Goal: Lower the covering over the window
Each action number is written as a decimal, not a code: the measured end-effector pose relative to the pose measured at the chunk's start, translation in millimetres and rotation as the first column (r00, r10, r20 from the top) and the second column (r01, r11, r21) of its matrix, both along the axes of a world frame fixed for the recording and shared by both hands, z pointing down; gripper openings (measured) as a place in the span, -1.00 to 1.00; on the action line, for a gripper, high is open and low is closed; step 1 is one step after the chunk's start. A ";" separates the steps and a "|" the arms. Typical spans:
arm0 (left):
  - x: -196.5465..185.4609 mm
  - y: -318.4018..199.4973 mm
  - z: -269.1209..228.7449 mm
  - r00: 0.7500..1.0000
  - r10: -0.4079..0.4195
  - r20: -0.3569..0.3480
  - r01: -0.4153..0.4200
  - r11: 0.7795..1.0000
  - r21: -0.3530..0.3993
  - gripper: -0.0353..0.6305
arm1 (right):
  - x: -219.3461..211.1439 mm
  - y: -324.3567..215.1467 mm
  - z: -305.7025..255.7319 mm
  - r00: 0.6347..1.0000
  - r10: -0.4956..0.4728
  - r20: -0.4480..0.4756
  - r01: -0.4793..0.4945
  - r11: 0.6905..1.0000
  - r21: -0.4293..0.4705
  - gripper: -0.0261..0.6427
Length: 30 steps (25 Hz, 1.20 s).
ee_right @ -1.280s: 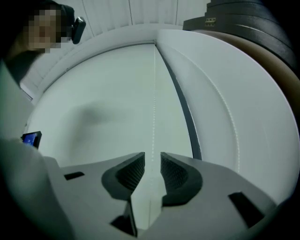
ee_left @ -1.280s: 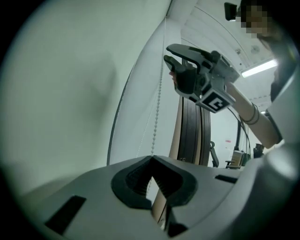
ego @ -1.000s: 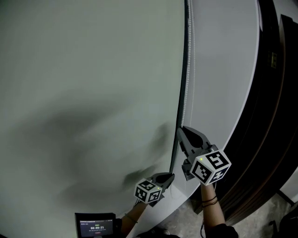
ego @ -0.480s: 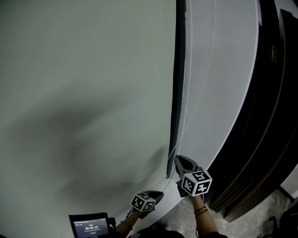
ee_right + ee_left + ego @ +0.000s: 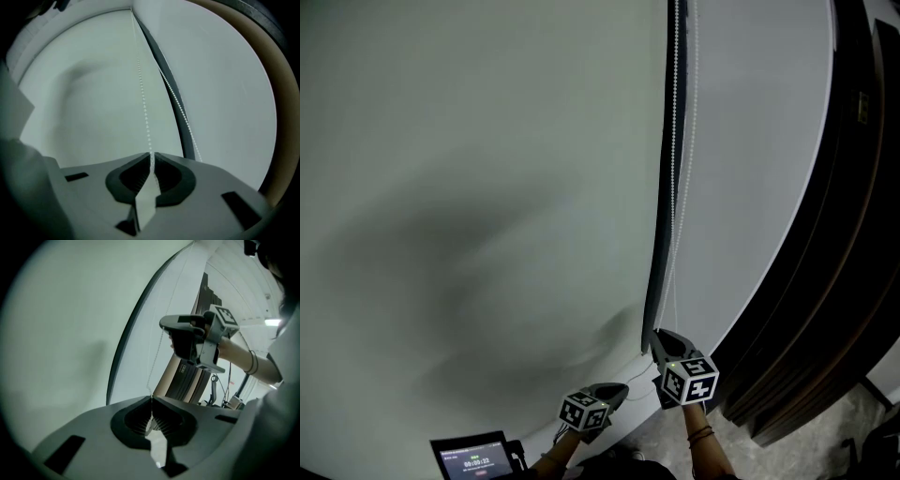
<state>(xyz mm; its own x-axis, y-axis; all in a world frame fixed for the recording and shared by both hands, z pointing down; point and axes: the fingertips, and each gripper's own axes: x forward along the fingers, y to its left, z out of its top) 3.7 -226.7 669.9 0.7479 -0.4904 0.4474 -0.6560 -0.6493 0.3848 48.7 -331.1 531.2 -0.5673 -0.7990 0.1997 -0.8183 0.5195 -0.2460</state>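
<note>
The pale grey-green roller blind (image 5: pixel 469 187) fills the left of the head view, ending at a dark edge strip (image 5: pixel 661 244). A white bead chain (image 5: pixel 677 141) hangs beside that strip. My right gripper (image 5: pixel 657 337) is low in the head view, shut on one strand of the chain (image 5: pixel 142 93); the other strand (image 5: pixel 176 101) runs loose past it on the right. My left gripper (image 5: pixel 617 390) sits lower and to the left, shut on a thin strand of the chain (image 5: pixel 157 357). The right gripper (image 5: pixel 187 333) shows above it in the left gripper view.
A white wall (image 5: pixel 750 150) lies right of the chain, then a dark wooden frame (image 5: pixel 844 234). A small screen with a timer (image 5: pixel 473 459) is at the bottom left. A person's forearm with wristbands (image 5: pixel 248 364) holds the right gripper.
The right gripper has come well down along the chain, still shut on it. The left gripper has dropped a little and stays shut.
</note>
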 end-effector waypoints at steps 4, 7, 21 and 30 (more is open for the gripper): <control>-15.1 0.8 -21.7 0.996 -0.056 -0.068 0.059 0.997 0.050 -0.88 | 3.3 21.1 4.5 0.996 0.071 0.044 -0.072 0.997 0.010 -0.61; -24.7 -0.4 -42.5 0.988 -0.092 -0.121 0.102 0.991 0.086 -0.88 | 6.9 38.0 4.4 0.991 0.114 0.066 -0.116 0.993 0.015 -0.61; -31.6 24.1 -102.1 0.973 0.001 -0.232 0.048 0.978 0.204 -0.71 | -14.0 102.8 -10.6 0.982 0.130 0.134 -0.136 0.990 0.038 -0.61; -31.4 48.9 -106.3 0.958 0.049 -0.284 0.014 0.977 0.215 -0.71 | -19.5 147.9 1.2 0.976 0.171 0.134 -0.174 0.985 0.013 -0.61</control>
